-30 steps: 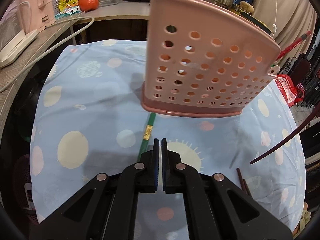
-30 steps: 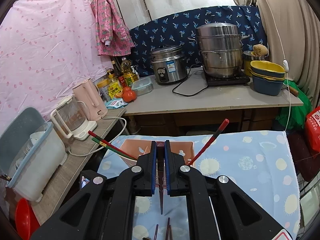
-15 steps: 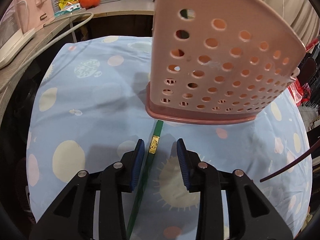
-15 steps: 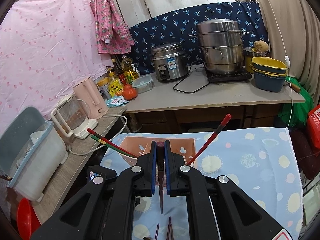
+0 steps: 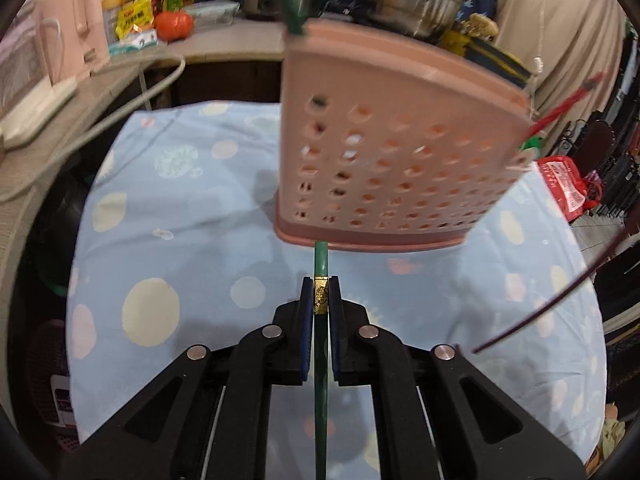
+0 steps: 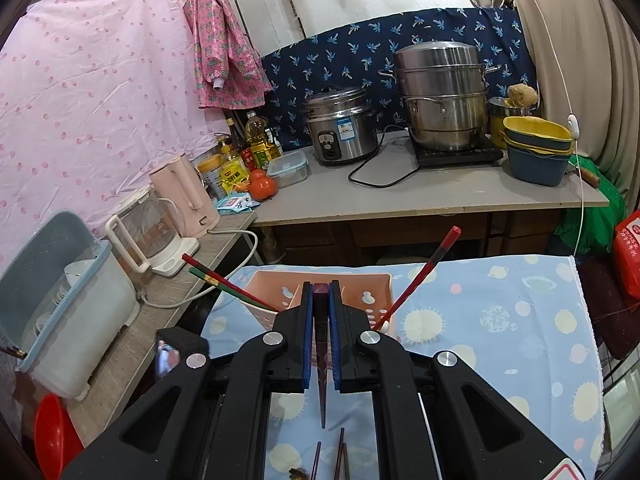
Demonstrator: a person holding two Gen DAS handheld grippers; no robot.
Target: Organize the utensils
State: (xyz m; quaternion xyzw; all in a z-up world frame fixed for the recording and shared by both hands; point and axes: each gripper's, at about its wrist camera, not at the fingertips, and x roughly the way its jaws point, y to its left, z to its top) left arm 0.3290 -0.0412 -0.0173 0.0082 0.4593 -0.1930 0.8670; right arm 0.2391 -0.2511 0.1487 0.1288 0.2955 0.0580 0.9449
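Note:
A pink perforated utensil holder (image 5: 396, 152) stands on the blue dotted tablecloth (image 5: 180, 208). My left gripper (image 5: 320, 292) is shut on a green chopstick (image 5: 321, 264) with a gold band, just in front of the holder's base. My right gripper (image 6: 321, 300) is shut on a dark red chopstick (image 6: 321, 336), held above the holder (image 6: 288, 292), pointing down. The holder has red chopsticks (image 6: 420, 276) and a green chopstick (image 6: 216, 282) leaning out. The dark red chopstick also shows at the right of the left wrist view (image 5: 560, 300).
Several dark chopsticks (image 6: 340, 456) lie on the cloth below my right gripper. A counter (image 6: 400, 196) behind holds a rice cooker (image 6: 340, 124), a steamer pot (image 6: 444, 96) and bowls. A side shelf at left carries kettles (image 6: 184, 196) and a dish box (image 6: 60, 300).
My left gripper opened, moved around the green chopstick and closed on it at the gold band. My right gripper kept its dark red chopstick and barely moved.

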